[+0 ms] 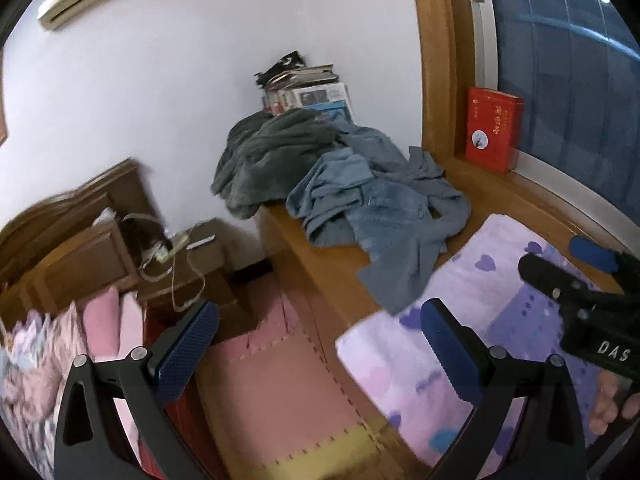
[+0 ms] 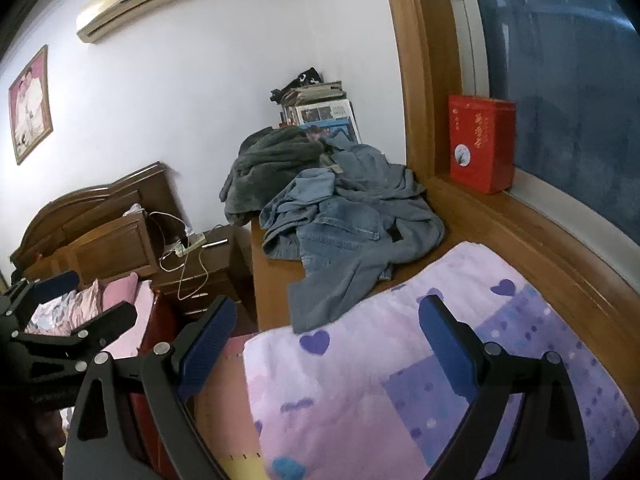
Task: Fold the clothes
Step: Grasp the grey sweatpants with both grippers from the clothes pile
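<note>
Both tongs hang empty with fingers wide apart, my left gripper [image 1: 320, 350] and right gripper [image 2: 328, 344] held over the near end of the bench, readied, I judge, for a first grab. Denim clothes [image 2: 352, 220] lie crumpled mid-bench, one flap touching the heart-print mat [image 2: 400, 380]. Behind them a grey blanket [image 2: 268, 164] slumps against stacked books [image 2: 320, 108] at the far corner.
</note>
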Tool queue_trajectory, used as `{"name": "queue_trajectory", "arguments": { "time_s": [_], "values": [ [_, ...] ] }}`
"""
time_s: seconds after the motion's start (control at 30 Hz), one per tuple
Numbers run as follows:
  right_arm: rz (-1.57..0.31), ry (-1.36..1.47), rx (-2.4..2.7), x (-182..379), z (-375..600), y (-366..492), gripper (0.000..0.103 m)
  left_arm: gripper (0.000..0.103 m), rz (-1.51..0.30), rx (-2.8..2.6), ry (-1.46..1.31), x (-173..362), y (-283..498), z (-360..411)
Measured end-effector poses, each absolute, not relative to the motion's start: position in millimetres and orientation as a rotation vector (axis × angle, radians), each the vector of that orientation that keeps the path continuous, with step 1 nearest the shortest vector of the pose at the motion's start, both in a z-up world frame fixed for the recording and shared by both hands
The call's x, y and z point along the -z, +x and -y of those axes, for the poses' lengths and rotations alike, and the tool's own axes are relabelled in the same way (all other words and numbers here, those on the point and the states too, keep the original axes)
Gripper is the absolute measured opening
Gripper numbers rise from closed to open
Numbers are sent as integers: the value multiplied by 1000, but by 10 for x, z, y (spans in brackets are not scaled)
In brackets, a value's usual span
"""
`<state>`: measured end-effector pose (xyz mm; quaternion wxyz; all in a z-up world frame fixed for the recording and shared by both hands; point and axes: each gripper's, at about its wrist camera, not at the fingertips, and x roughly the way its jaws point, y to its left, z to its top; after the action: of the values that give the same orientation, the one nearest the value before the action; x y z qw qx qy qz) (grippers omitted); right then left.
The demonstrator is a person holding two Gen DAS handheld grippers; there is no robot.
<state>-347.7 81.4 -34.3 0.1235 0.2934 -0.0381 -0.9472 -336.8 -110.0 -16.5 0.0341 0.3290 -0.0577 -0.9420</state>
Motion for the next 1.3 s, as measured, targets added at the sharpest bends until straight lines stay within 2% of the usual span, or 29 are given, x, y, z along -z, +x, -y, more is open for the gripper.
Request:
{"name": "queue_trajectory", "arguments": {
  "time_s": [0.23, 0.3, 0.4, 0.67, 0.87, 1.07, 1.17, 1.3],
  "values": [
    [218, 954, 2823, 624, -935, -4168, 93, 103, 296, 3033, 1133, 511, -4425, 1006],
    [225, 992, 2861, 715, -925, -4401, 86, 102, 287, 3095, 1193, 656, -4808, 1048],
    [249, 1066, 2902, 843, -878, -4766, 79, 102, 286, 3194, 1271, 824, -5364, 1108],
    [412, 1234, 2944, 1088, -556, -5724, 79, 101, 461, 3336, 1409, 996, -6468, 1150],
    [385, 1362, 2915, 1274, -358, -6128, 79, 101, 275, 3401, 1542, 1098, -6877, 1295],
    [384, 1508, 3003, 1505, -661, -6334, 80, 101, 313, 3365, 1571, 1161, -6951, 1245],
    [440, 1555, 3053, 1658, -944, -6314, 80, 101, 357, 3316, 1557, 1172, -6920, 1257],
    [541, 1583, 3032, 1868, -1191, -6285, 80, 101, 328, 3264, 1570, 1200, -6846, 1305]
  ]
}}
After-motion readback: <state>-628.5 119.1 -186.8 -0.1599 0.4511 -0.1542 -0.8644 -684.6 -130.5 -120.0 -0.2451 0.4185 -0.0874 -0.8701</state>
